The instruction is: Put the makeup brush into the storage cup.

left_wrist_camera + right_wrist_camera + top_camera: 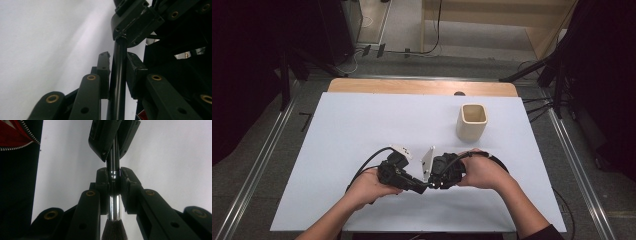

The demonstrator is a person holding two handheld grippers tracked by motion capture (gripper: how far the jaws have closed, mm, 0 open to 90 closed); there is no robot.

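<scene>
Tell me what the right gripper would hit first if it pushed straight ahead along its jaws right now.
Most likely the left gripper: in the right gripper view its jaws clamp the same black brush handle just ahead of the right gripper. The gap between them looks very short, though depth is uncertain.

Your materials: a brush, matt jaws, a pale table.
You hold a brush (113,195) with a glossy black handle, a polished metal ferrule and dark soft bristles; your right gripper (114,178) has matt black links with brass-coloured rivets; the table (362,125) is smooth matt white; the cup (472,121) looks matt cream.
</scene>
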